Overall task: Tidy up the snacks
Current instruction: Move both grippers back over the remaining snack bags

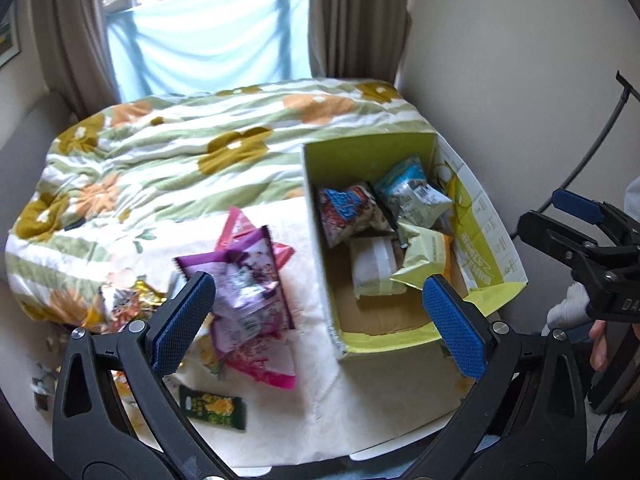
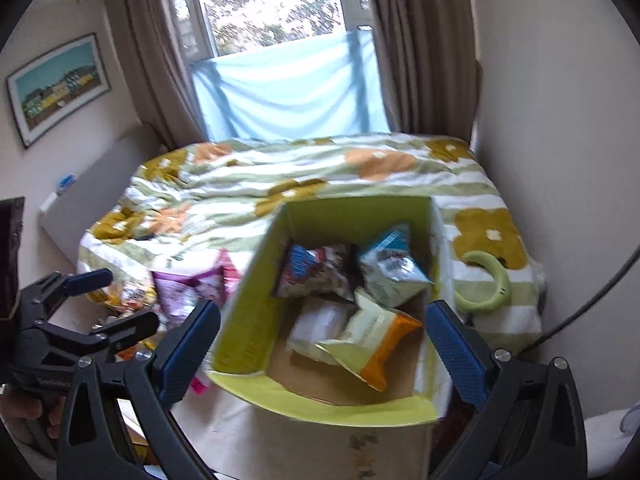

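Observation:
A green cardboard box [image 1: 320, 264] [image 2: 248, 320] stands open on the bed and holds several snack packets, among them a blue and red one [image 1: 348, 208] [image 2: 316, 268], a teal one [image 1: 416, 192] [image 2: 392, 268] and a pale green one [image 1: 424, 256] [image 2: 372, 340]. Left of the box lies a pile of loose packets, with a purple one [image 1: 248, 280] [image 2: 180, 292] on top, pink ones [image 1: 264, 360] and a dark green one [image 1: 212, 406]. My left gripper [image 1: 320, 320] is open and empty above the pile and box edge. My right gripper [image 2: 320, 352] is open and empty over the box.
A flowered quilt [image 1: 180, 152] [image 2: 320, 168] covers the bed up to the curtained window [image 2: 280, 8]. A green ring [image 2: 488, 280] lies on the quilt right of the box. Walls close in on the right. A framed picture [image 2: 56, 88] hangs at left.

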A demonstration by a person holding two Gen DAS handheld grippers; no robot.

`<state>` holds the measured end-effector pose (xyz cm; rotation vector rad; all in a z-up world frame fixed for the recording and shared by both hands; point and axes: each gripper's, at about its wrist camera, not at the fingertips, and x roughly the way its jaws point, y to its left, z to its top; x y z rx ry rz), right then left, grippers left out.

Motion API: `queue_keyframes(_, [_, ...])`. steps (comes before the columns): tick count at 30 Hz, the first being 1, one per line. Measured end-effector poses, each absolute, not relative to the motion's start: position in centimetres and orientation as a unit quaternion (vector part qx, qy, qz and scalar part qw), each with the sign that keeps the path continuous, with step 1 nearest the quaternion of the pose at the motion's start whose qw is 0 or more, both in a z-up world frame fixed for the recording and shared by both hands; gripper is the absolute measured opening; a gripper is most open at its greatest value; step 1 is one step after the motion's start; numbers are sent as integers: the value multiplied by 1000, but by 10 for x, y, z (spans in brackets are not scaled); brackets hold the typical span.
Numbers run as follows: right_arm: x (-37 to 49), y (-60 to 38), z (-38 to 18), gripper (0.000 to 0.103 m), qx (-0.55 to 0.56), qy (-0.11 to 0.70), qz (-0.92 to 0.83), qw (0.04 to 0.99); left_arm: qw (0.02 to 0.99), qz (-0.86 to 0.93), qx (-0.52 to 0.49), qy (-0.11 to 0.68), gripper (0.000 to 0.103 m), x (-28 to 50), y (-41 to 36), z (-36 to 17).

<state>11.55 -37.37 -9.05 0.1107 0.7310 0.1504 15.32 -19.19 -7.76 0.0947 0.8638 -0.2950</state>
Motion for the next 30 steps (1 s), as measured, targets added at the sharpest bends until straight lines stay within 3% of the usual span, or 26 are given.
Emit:
queue_keyframes(13, [86, -257, -82, 102, 15, 335, 114, 935, 910, -83, 5, 405, 103, 117, -50, -73])
queue_keyframes(21, [72, -169, -120, 102, 8, 362, 145, 921, 885, -104, 2, 453, 103, 113, 49, -107])
queue_keyframes(30, [67, -113, -186, 102, 9, 413, 149, 898, 851, -193, 55, 485, 103, 133, 95, -164])
